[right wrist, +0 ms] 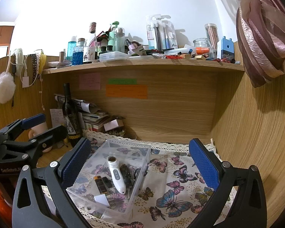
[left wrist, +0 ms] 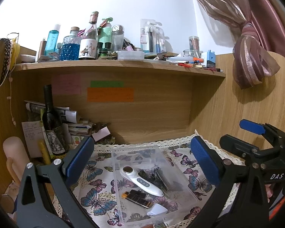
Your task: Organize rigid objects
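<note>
A clear plastic box (left wrist: 188, 191) (right wrist: 142, 152) sits on the butterfly-print cloth (left wrist: 96, 195) (right wrist: 172, 195). Inside it lie a white handheld device (left wrist: 142, 181) (right wrist: 116, 176), a dark harmonica-like bar (left wrist: 137, 199) (right wrist: 100, 185), a small white piece (left wrist: 157, 210) (right wrist: 101, 199) and dark metal items (left wrist: 160, 176) (right wrist: 127, 172). My left gripper (left wrist: 142, 163) is open and empty above the box. My right gripper (right wrist: 140, 163) is open and empty, with the box by its left finger. The right gripper also shows in the left wrist view (left wrist: 243, 136), and the left gripper in the right wrist view (right wrist: 41, 127).
A cluttered wooden shelf (left wrist: 119, 64) (right wrist: 142, 66) above holds bottles, jars and pens. A dark wine bottle (left wrist: 52, 121) (right wrist: 70, 115) and stacked papers (left wrist: 76, 121) (right wrist: 96, 117) stand at the back left. A pink curtain (left wrist: 252, 60) (right wrist: 262, 43) hangs at the right beside a wooden side wall.
</note>
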Demonstrator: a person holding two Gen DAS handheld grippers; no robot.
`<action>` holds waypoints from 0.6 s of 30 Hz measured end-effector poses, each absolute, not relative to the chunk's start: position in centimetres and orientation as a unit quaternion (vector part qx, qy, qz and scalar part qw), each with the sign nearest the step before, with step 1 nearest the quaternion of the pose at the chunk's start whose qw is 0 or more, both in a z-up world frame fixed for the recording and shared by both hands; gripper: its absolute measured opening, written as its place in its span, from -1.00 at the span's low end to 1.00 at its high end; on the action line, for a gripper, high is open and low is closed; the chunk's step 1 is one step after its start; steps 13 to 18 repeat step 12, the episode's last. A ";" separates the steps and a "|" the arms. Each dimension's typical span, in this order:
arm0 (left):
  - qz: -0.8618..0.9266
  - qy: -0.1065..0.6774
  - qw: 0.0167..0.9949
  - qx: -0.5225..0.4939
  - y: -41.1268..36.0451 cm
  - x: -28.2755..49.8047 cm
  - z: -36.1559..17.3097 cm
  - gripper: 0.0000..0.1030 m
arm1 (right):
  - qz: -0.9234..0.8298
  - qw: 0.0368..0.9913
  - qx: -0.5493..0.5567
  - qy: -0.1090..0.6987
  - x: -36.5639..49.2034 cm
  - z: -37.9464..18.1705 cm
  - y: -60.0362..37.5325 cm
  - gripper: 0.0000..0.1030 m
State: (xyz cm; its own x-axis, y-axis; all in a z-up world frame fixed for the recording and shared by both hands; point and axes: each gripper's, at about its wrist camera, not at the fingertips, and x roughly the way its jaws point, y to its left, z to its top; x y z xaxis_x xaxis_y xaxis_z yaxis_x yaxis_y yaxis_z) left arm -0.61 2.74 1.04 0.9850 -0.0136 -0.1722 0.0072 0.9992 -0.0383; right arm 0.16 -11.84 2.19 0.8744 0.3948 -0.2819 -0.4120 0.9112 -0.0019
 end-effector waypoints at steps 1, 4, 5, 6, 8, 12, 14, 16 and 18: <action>-0.003 0.086 0.996 -0.020 2.7 -0.6 1.0 1.00 | 0.208 0.967 -0.032 0.140 0.2 2.1 -11.8 1.00; -0.007 0.095 0.995 -0.019 2.8 -0.3 0.9 1.00 | 0.208 0.967 -0.034 0.144 0.4 1.9 -11.7 1.00; -0.007 0.097 0.995 -0.019 2.8 -0.2 0.8 1.00 | 0.207 0.967 -0.035 0.146 0.5 1.9 -11.7 1.00; -0.007 0.098 0.995 -0.019 2.9 -0.1 0.8 1.00 | 0.208 0.966 -0.035 0.146 0.5 1.9 -11.7 1.00; -0.013 0.103 0.994 -0.021 2.9 0.1 0.7 1.00 | 0.207 0.966 -0.036 0.148 0.7 1.8 -11.6 1.00; -0.016 0.104 0.994 -0.023 3.0 0.3 0.8 1.00 | 0.204 0.967 -0.035 0.149 0.9 1.8 -11.5 1.00; -0.016 0.104 0.994 -0.023 3.0 0.3 0.8 1.00 | 0.204 0.967 -0.035 0.149 0.9 1.8 -11.5 1.00; -0.016 0.104 0.994 -0.023 3.0 0.3 0.8 1.00 | 0.204 0.967 -0.035 0.149 0.9 1.8 -11.5 1.00; -0.016 0.104 0.994 -0.023 3.0 0.3 0.8 1.00 | 0.204 0.967 -0.035 0.149 0.9 1.8 -11.5 1.00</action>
